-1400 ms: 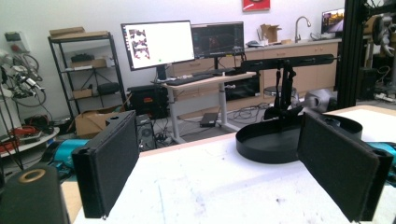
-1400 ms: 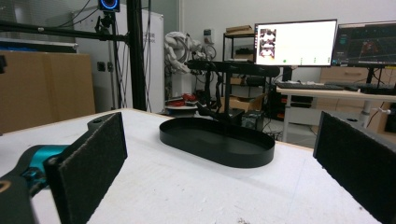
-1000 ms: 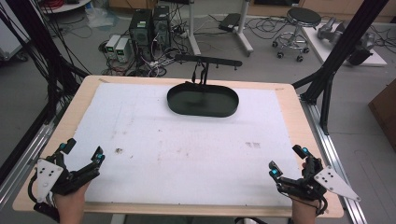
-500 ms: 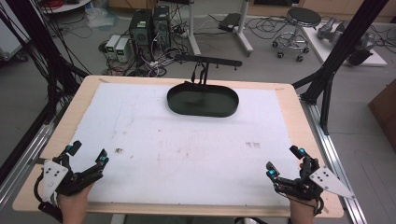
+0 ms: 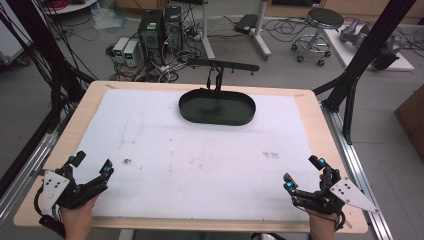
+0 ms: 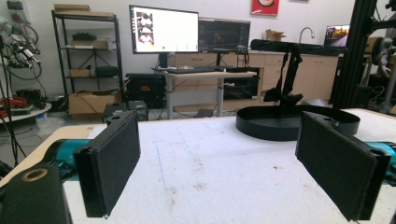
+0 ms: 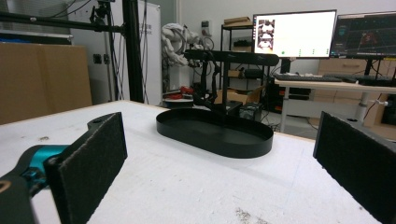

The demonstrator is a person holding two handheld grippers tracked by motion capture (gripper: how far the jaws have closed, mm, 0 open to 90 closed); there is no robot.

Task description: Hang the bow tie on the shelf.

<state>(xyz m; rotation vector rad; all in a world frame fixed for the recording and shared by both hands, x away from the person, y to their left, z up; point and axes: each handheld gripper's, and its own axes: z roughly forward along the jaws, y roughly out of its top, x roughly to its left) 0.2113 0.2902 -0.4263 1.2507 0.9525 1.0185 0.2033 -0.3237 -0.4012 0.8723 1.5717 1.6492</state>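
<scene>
Black oval tray at the far side of the white worktop, left claw and right claw both wide open, empty, well apart from the tray at the near corners

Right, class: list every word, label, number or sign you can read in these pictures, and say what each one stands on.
No text can be read.
Left monitor: bright window, content too blurred to read.
Right monitor: dark display, too small to read.
Red poster on the wall: mark too blurred to read.
Black tray: no lettering visible.
Left gripper and right gripper: no label visible.
</scene>
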